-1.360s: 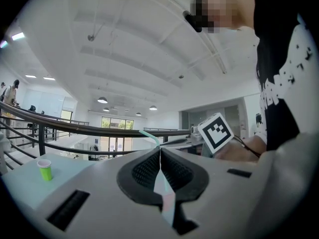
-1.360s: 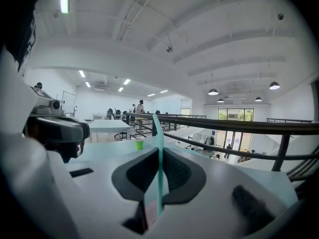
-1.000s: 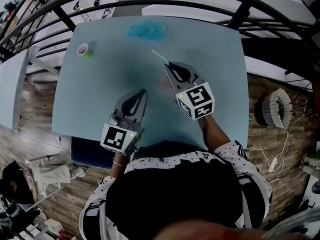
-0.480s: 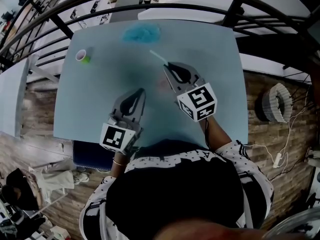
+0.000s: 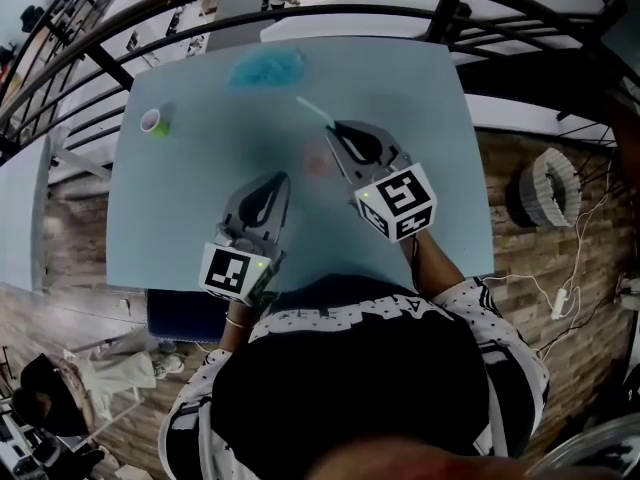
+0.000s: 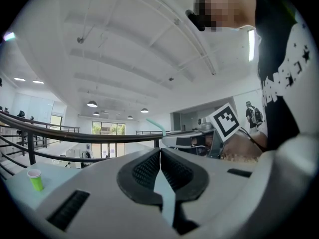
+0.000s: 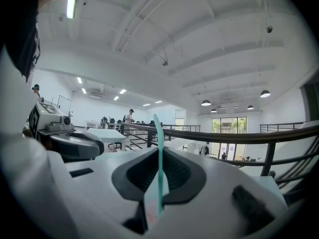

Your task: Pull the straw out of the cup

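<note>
Teal straw (image 7: 159,153) clamped in jaws; green cup (image 5: 153,122) upright, apart.

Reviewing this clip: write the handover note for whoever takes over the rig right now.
Grippers: right gripper shut on the straw, which sticks out past its tips; left gripper shut, empty.
Things: cup upright near the table's far left corner, apart from both grippers, no straw in it.
Done: straw is out.
Left: probably only setting the straw down.

A blue cloth (image 5: 265,66) lies on the pale table (image 5: 180,198).
</note>
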{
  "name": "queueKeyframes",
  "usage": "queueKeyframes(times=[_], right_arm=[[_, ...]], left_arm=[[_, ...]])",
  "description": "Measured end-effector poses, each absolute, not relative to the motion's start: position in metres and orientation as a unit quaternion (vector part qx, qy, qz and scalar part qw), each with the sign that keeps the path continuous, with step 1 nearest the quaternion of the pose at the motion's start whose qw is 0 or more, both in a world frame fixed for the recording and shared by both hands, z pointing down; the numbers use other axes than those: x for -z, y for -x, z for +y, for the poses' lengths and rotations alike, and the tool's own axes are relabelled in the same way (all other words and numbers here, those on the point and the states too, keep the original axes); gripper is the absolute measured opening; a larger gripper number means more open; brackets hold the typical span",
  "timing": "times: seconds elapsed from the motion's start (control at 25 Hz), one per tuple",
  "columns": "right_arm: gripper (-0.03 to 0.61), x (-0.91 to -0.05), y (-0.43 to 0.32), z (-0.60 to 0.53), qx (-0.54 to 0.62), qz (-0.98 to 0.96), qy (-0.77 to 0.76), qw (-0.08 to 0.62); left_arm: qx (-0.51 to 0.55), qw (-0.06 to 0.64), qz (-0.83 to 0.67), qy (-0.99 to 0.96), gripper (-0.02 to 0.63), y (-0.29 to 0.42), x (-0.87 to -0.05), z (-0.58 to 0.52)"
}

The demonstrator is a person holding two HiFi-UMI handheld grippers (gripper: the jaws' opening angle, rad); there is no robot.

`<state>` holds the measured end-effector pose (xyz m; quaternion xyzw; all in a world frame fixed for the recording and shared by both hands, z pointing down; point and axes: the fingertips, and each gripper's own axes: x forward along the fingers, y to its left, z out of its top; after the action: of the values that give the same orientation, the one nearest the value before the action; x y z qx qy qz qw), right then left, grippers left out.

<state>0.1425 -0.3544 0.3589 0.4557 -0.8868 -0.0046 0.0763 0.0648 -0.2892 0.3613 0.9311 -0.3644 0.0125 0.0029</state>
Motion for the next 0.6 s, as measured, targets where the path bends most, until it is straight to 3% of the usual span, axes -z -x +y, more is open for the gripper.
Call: queueKeyframes(times=[0.6], right_arm=[[0.040,-0.358,-0.155,-0.350,0.011,-0.884,-0.461,0.080]], left_arm=[[-0.014,0.003,-0.368,-0.930,0.015,-0.072,-0.361,-0.290]])
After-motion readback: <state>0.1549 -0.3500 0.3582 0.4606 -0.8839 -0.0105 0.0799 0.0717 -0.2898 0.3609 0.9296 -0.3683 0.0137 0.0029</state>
